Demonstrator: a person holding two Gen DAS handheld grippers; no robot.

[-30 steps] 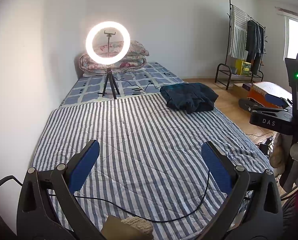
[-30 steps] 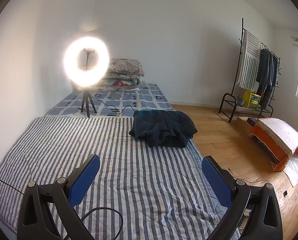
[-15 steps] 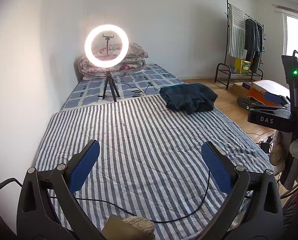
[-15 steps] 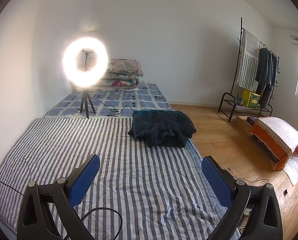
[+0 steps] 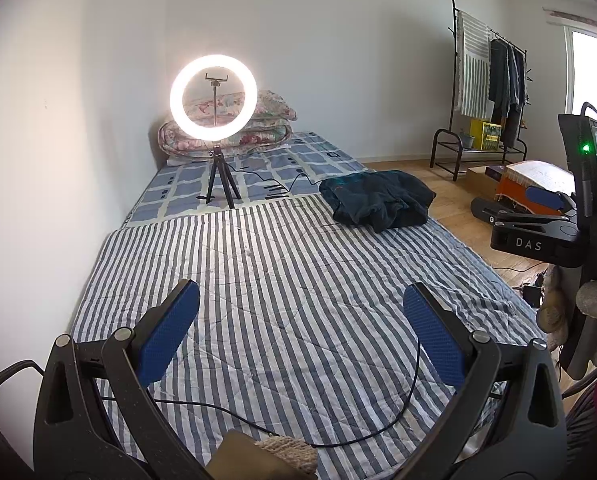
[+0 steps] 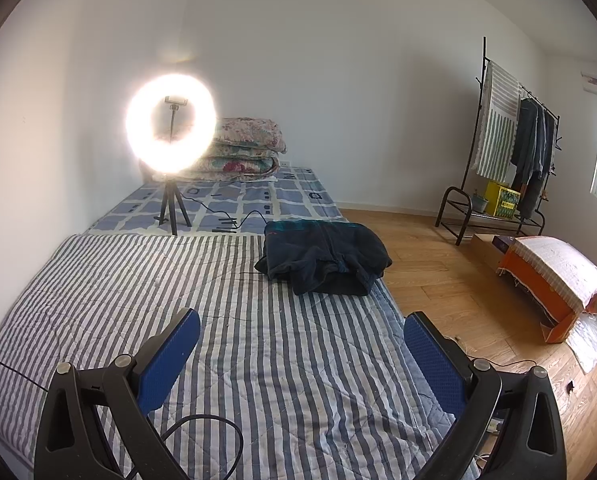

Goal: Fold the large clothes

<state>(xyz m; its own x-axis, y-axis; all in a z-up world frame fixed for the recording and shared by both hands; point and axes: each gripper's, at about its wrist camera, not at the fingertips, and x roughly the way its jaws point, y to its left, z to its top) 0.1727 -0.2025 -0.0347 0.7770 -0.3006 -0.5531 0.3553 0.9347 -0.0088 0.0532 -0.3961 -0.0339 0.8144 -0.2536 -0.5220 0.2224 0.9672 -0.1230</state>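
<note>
— Status of the garment?
— Dark garment (image 6: 324,256) lies bundled in a compact heap on the striped quilt (image 6: 258,360), well ahead of my jaws. My left gripper (image 5: 300,328) and right gripper (image 6: 300,354) gape wide, holding nothing.
— Progress?
— Undetermined: roughly folded, or awaiting folding.

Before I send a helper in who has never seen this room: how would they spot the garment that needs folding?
Look at the bed along the left wall, covered by a blue and white striped quilt. Near the quilt's far right edge, by the wooden floor, lies a dark navy garment in a rumpled heap. It is the only loose clothing on the bed; the other dark clothes hang on the rack across the room.
</note>
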